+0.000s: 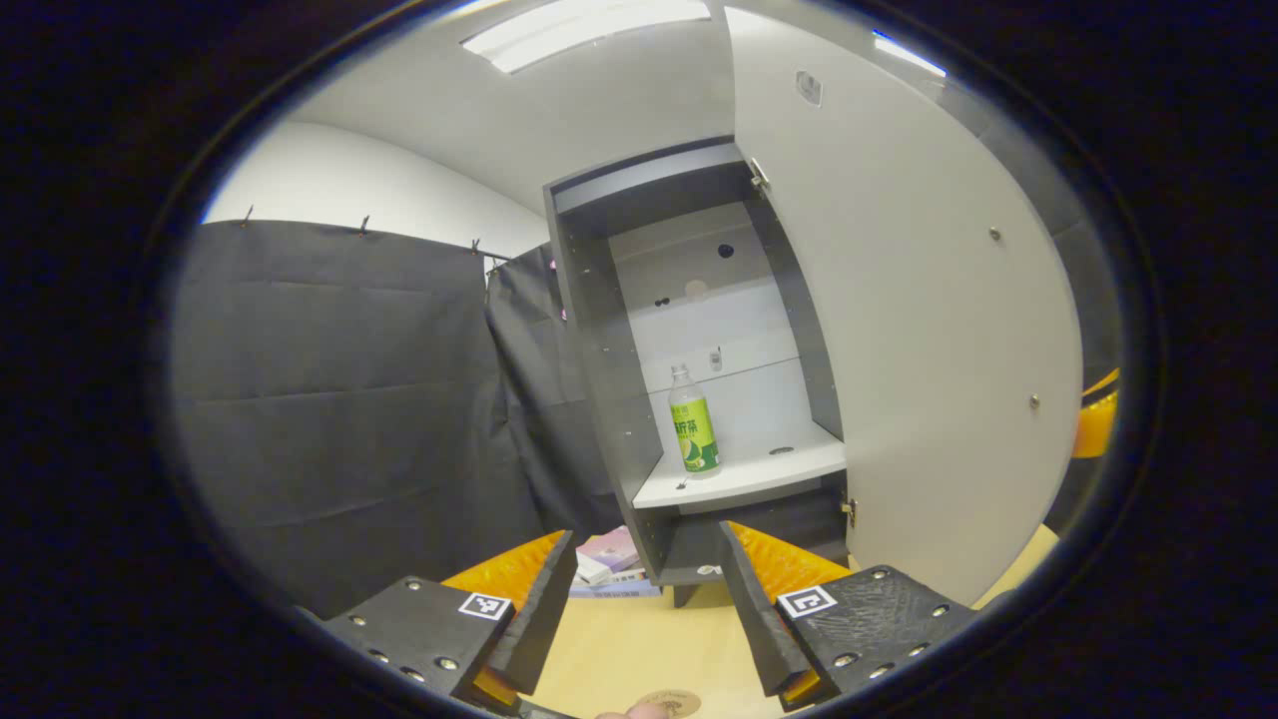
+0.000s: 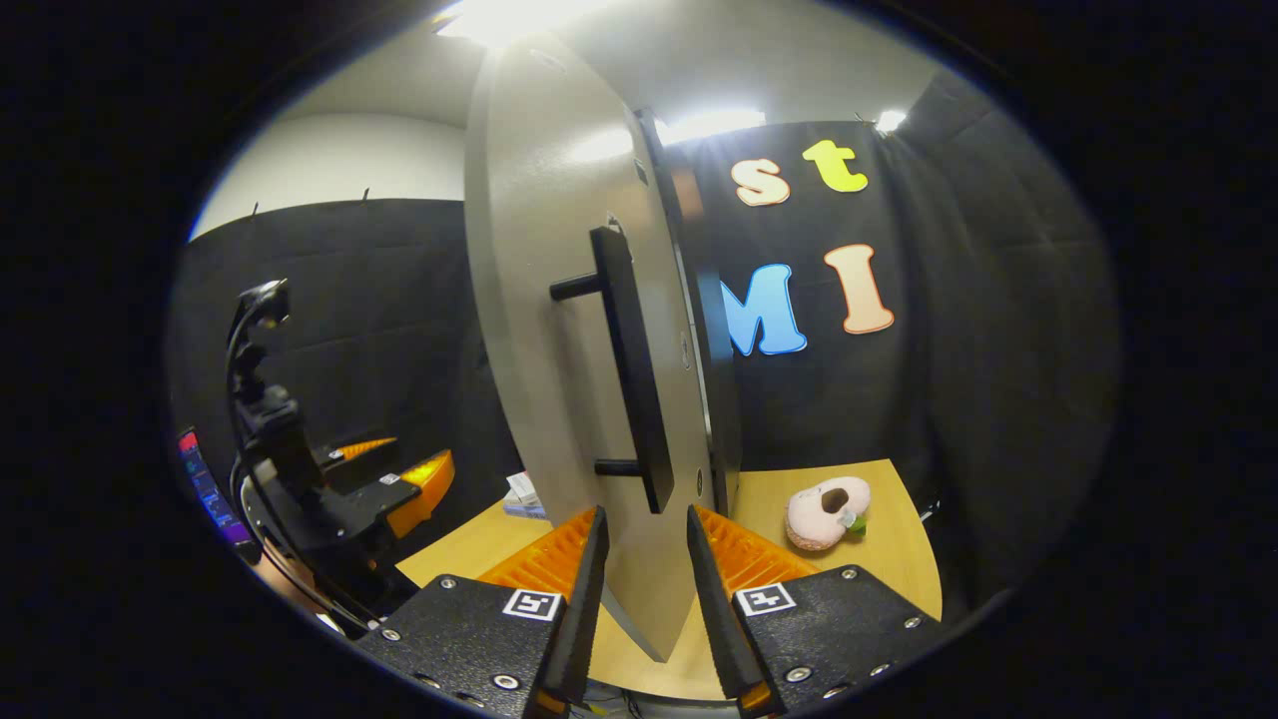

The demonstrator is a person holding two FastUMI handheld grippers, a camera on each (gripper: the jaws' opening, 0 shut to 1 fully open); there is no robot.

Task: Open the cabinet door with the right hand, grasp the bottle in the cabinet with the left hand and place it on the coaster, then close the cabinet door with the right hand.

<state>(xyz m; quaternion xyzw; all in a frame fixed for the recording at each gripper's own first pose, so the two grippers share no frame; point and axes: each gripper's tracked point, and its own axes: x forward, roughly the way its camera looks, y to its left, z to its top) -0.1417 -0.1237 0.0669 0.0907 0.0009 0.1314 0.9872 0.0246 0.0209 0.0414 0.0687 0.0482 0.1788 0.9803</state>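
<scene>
Pale wooden counter (image 1: pixel 639 649) carried the cabinet (image 1: pixel 689 569), with a small stack of books (image 1: pixel 611 569) lying just beside its base and a round coaster (image 1: pixel 671 702) at the near edge. A green-labelled bottle (image 1: pixel 692 419) stood upright on the cabinet's white shelf (image 1: pixel 759 469). In the right gripper view, a pink plush toy (image 2: pixel 827 512) lay on the counter beyond the open door.

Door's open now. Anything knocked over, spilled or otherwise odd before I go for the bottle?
Nothing stands out. The green-labelled plastic bottle stands upright on the white cabinet shelf, no spill around it. The grey cabinet door hangs open and looks undamaged.
</scene>
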